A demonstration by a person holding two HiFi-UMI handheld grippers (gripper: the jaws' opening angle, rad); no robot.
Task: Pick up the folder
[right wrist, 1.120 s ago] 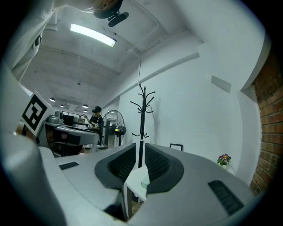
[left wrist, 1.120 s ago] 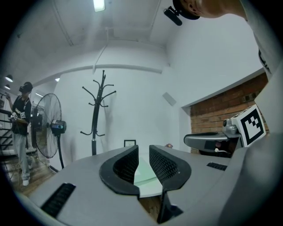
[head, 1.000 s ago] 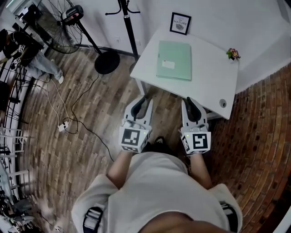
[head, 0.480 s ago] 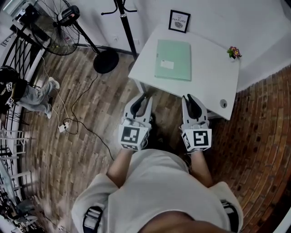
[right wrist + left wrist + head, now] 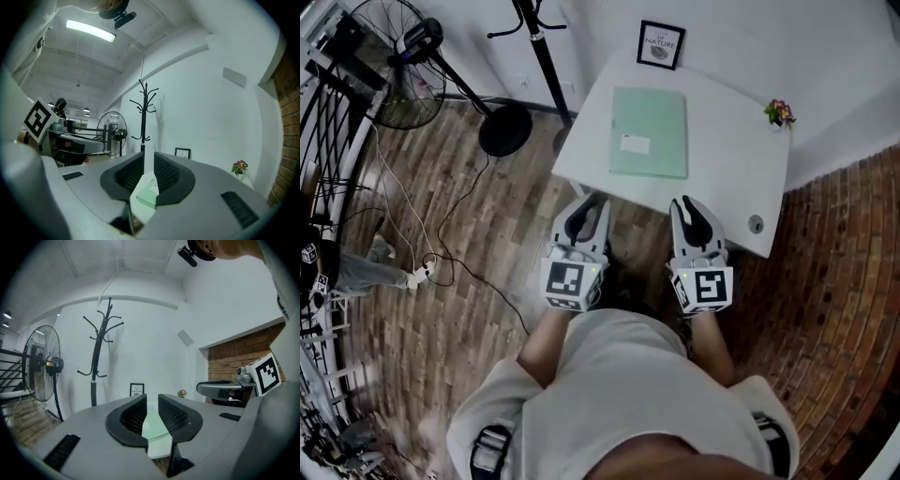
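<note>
The left gripper [image 5: 587, 201] and right gripper [image 5: 687, 202] hover short of the tabletop [image 5: 731, 164], jaws narrowly apart and empty. Best to open wider, then come in level at the folder [image 5: 649, 132]'s near edge.

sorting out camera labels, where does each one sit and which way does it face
Head view: on the head, facing steeply down at the table and folder; torso, arms show.
Left gripper view: on the left gripper, facing the folder past its parted jaws.
Right gripper view: on the right gripper, likewise.
All share the folder, framed picture.
</note>
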